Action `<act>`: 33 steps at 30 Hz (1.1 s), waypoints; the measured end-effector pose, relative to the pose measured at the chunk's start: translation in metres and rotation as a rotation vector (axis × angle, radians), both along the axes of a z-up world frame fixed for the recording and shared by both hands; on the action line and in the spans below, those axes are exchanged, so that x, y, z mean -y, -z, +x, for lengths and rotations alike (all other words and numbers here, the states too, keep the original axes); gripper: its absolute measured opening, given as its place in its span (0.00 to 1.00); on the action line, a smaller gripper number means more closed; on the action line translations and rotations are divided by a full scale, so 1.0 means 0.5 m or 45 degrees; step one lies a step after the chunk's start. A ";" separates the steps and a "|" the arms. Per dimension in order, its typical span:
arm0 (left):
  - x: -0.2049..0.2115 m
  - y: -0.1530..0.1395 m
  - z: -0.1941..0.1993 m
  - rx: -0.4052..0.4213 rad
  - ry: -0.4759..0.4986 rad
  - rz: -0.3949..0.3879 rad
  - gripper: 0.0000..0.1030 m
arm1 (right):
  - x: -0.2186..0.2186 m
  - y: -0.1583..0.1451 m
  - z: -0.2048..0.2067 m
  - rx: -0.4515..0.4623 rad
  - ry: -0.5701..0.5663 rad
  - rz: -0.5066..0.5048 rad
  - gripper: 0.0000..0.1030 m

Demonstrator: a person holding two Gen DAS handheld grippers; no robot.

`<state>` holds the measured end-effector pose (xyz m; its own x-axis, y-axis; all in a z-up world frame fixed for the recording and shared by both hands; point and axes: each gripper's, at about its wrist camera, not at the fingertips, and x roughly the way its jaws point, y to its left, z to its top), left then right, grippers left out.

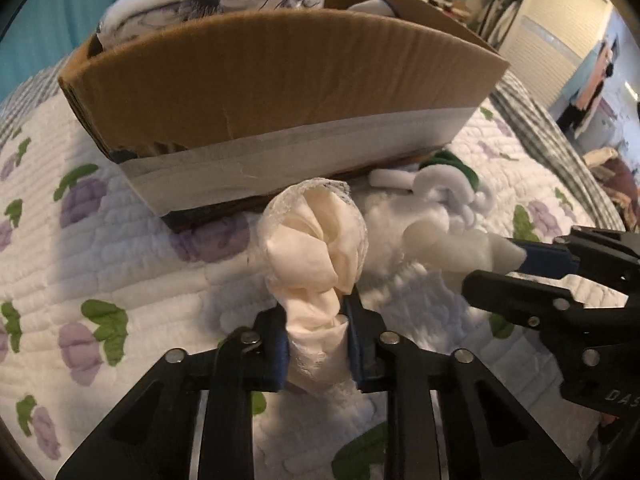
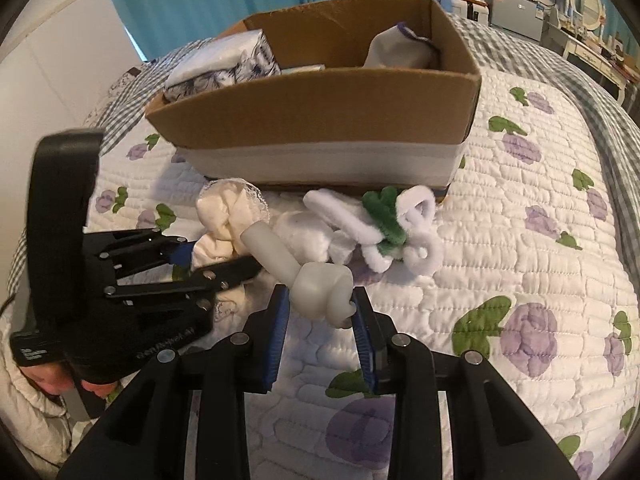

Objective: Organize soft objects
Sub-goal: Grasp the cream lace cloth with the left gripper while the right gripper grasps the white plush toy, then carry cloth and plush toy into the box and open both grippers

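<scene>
My left gripper (image 1: 316, 344) is shut on a cream lace-edged cloth bundle (image 1: 316, 248), held just above the quilt in front of the cardboard box (image 1: 280, 80). My right gripper (image 2: 320, 320) is shut on a white bone-shaped soft toy (image 2: 308, 276), which also shows in the left wrist view (image 1: 456, 246). The cloth bundle shows in the right wrist view (image 2: 228, 216) with the left gripper (image 2: 188, 260) around it. A white and green pipe-cleaner flower bunch (image 2: 388, 224) lies on the quilt before the box (image 2: 320, 132).
The box holds a white printed tissue pack (image 2: 224, 64) at its left and a grey pouch (image 2: 396, 50) at its right. The flowered quilt (image 2: 520, 240) covers the bed. Teal curtains hang behind; furniture stands at the far right.
</scene>
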<state>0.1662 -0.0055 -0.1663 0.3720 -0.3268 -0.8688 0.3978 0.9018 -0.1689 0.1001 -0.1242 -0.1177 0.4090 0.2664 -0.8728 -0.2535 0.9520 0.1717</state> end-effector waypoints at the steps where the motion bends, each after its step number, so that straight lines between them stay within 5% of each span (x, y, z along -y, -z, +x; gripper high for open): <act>1: 0.000 -0.004 -0.005 0.006 0.002 0.008 0.21 | -0.002 -0.002 -0.005 0.003 -0.005 -0.002 0.30; 12: -0.016 -0.106 -0.097 0.125 -0.058 0.049 0.21 | 0.009 -0.093 -0.080 0.152 -0.015 0.021 0.30; 23: -0.017 -0.282 -0.174 0.409 -0.131 0.036 0.21 | 0.025 -0.243 -0.136 0.394 -0.042 0.051 0.30; 33: -0.010 -0.419 -0.125 0.615 -0.134 -0.014 0.21 | 0.039 -0.402 -0.071 0.594 -0.057 0.055 0.30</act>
<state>0.1035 -0.0003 0.0433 0.7628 -0.2739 -0.5857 0.3399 0.9405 0.0029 0.0648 -0.1439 0.0832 0.7423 0.3248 -0.5861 -0.3538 0.9328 0.0687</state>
